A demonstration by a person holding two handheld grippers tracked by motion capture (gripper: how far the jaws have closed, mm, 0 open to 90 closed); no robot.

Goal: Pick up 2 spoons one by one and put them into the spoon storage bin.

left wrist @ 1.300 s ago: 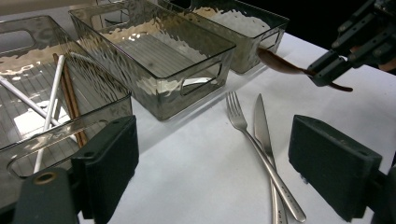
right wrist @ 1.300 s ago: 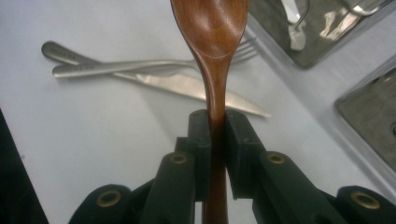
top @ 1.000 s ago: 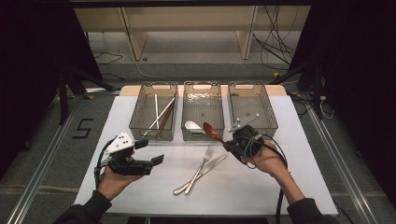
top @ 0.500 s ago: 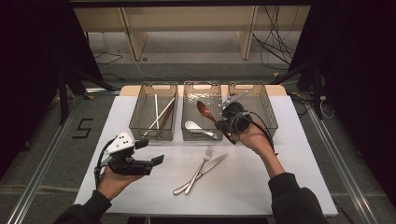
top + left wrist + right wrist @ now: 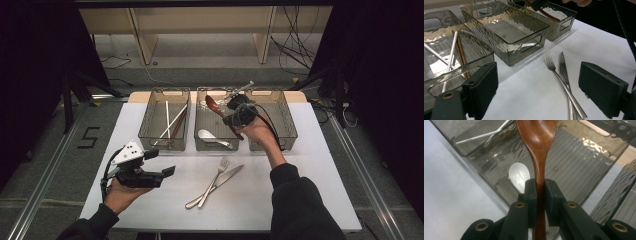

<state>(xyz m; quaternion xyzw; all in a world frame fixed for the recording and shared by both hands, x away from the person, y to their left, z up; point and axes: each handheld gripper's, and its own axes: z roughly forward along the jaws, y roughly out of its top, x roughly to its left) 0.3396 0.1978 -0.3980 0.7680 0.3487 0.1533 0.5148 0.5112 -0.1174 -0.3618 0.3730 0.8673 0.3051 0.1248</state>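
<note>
Wooden spoon (image 5: 537,147) is clamped by its handle in the right gripper's (image 5: 537,187) fingers, above the middle bin (image 5: 216,135) holding a white spoon (image 5: 209,136). Left gripper (image 5: 162,162) hovers over the desk (image 5: 320,165), fingers wide, empty.

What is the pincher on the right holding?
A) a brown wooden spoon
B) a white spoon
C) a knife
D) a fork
A: in the right gripper view the right gripper has its jaws clamped on the wooden spoon, held over the middle bin.
</note>
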